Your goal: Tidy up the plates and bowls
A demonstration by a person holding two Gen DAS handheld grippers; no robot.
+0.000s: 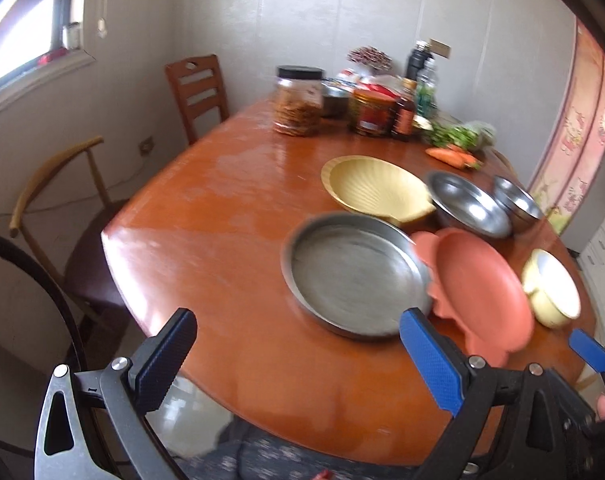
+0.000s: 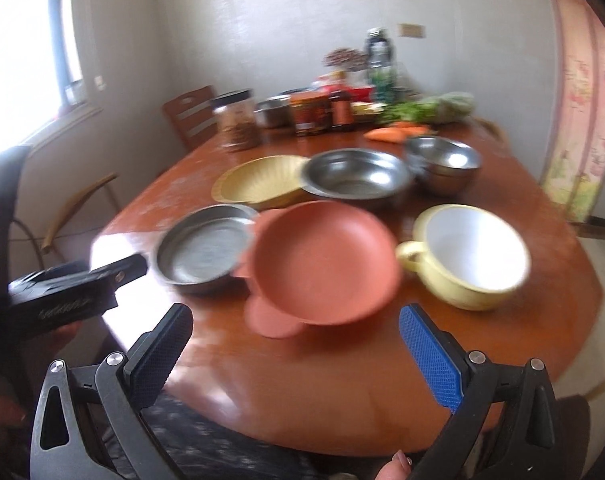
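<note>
On the orange-brown table [image 1: 222,208] sit a flat steel pan [image 1: 356,276] [image 2: 206,250], a terracotta plate with ears [image 1: 478,292] [image 2: 322,264], a yellow ribbed bowl [image 1: 376,190] [image 2: 258,182], a large steel bowl [image 1: 468,204] [image 2: 356,178], a smaller steel bowl [image 1: 518,202] [image 2: 444,160] and a pale yellow handled bowl with white inside [image 1: 552,288] [image 2: 468,254]. My left gripper [image 1: 298,360] hangs open over the near table edge, before the steel pan. My right gripper [image 2: 296,354] is open just short of the terracotta plate. Neither holds anything.
Jars [image 1: 298,100], bottles, greens and carrots [image 1: 452,156] crowd the table's far end. Wooden chairs [image 1: 198,92] stand at the left, under a window. The right gripper [image 1: 588,350] shows at the left view's right edge, the left gripper [image 2: 74,292] at the right view's left.
</note>
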